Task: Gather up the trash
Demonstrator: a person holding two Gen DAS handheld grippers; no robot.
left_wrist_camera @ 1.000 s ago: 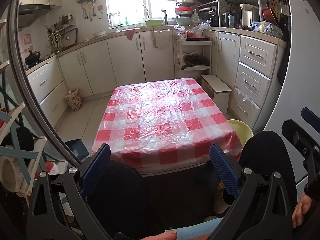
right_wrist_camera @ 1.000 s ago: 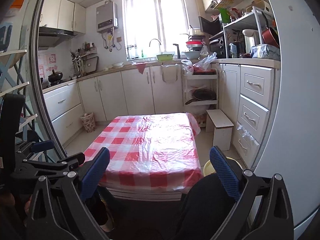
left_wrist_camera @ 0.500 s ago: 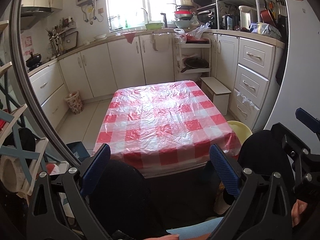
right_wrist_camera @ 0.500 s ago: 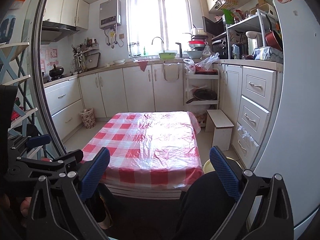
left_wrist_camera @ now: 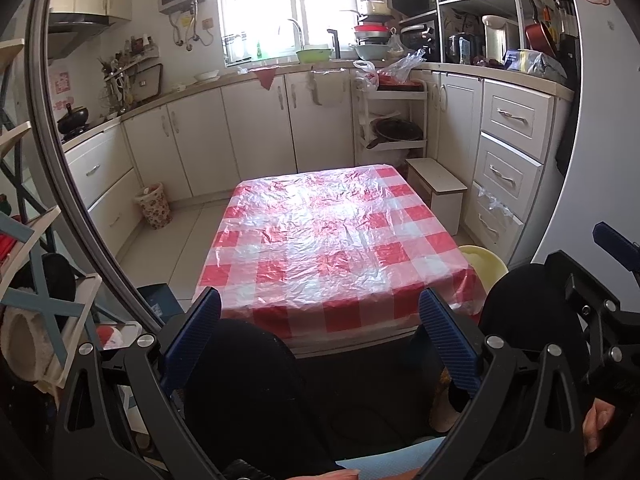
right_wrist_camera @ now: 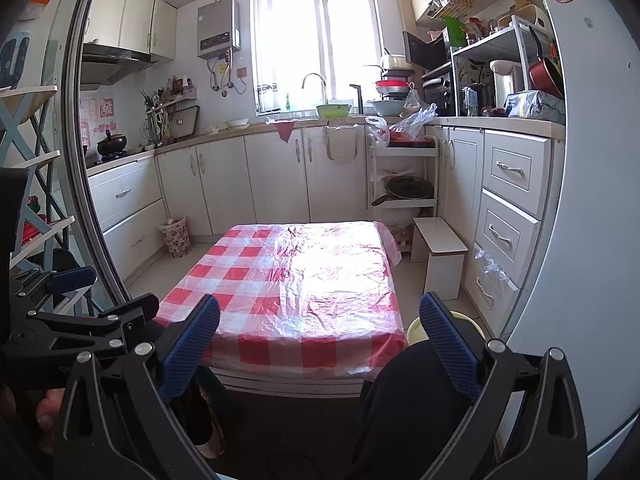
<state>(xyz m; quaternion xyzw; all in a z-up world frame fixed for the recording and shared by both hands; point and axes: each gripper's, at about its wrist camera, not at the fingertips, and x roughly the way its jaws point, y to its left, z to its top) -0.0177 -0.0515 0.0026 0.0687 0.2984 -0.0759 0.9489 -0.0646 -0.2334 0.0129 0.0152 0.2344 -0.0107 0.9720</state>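
Nearest, the left tool [left_wrist_camera: 320,334] stands wide apart, its blue pads [left_wrist_camera: 448,338] gripping nothing, held above the person's dark-clad knees [left_wrist_camera: 248,380]. The right tool [right_wrist_camera: 319,338] is likewise spread wide and holds nothing; it hovers beside its partner, whose black frame shows at the left edge of the right wrist view, just as the right tool's frame shows at the right edge of the left wrist view. Straight ahead of both tools, just past the knees, sits the low bench [left_wrist_camera: 336,240] under a red-and-white checked plastic cover [right_wrist_camera: 296,280], sun glaring on its crinkled film. A yellow basin [left_wrist_camera: 482,264] sits on the floor just right of the bench's near corner, and a white stool [right_wrist_camera: 440,256] stands further ahead on that side. No trash can be made out on the bench. Well ahead and to the left, a patterned waste basket [left_wrist_camera: 154,210] stands on the floor against the white cabinets [right_wrist_camera: 224,188]. Beyond it runs the far worktop with its sink tap [right_wrist_camera: 314,82] beneath the bright window [right_wrist_camera: 316,40].
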